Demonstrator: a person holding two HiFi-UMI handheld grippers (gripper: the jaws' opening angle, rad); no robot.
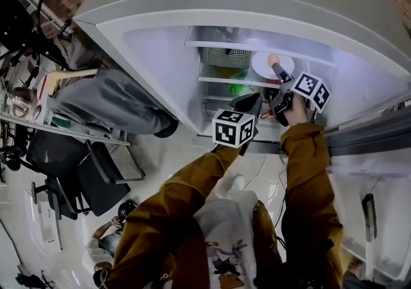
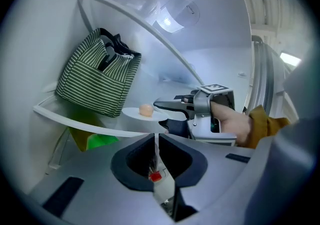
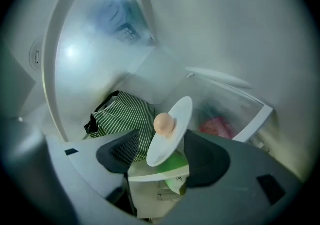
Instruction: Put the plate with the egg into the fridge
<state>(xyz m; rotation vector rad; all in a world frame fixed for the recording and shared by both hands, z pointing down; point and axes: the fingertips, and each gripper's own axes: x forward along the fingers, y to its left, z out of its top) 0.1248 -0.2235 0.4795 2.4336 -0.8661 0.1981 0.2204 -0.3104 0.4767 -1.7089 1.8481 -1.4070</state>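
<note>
The plate (image 2: pixel 136 114) with the egg (image 2: pixel 145 110) lies on the fridge shelf (image 2: pixel 75 121) at its front edge, just beside a striped bag (image 2: pixel 97 76). The fingers of the right gripper (image 3: pixel 162 156) are spread wide around the plate's rim and do not press it. The fingers of the left gripper (image 2: pixel 156 141) are pressed together with nothing between them.

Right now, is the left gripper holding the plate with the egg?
No: the left gripper has its jaws shut on nothing, and the plate rests on the fridge shelf ahead of it.
</note>
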